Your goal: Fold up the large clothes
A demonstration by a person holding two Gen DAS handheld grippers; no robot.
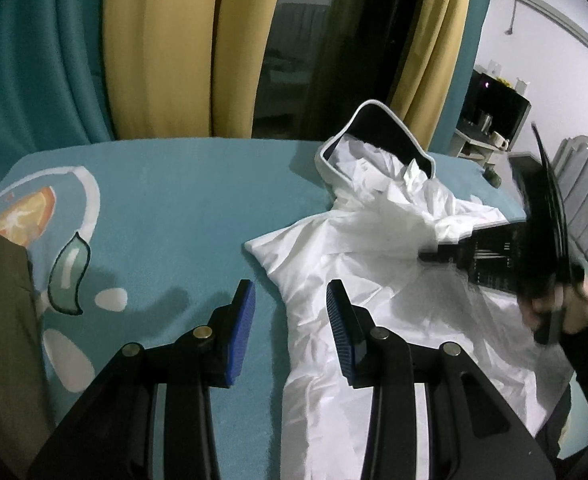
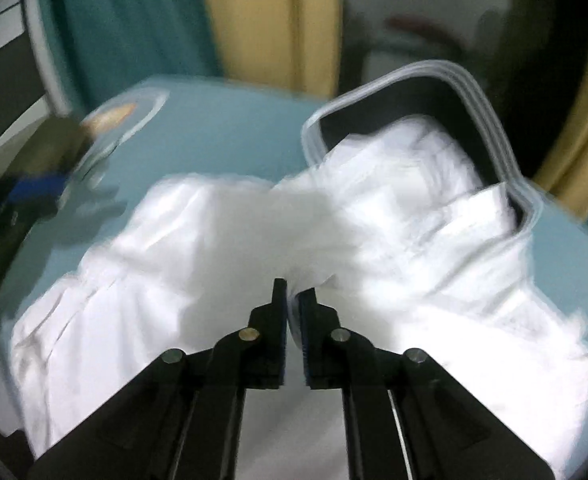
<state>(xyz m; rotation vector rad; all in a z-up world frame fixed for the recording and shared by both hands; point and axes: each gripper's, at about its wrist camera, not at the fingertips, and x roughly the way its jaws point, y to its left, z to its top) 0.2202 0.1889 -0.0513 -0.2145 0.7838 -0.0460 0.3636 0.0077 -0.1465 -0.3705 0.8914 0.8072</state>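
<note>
We see a dim room in both fisheye views, edges bent and cornered in black. The left wrist view is mostly sharp, though the right gripper (image 1: 434, 256) at right smears with motion. The right wrist view is blurred throughout, and the white shirt (image 2: 394, 216) glares.

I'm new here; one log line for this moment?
left gripper: open, empty | right gripper: narrow gap, white fold between | white shirt: crumpled, partly in basket
</note>
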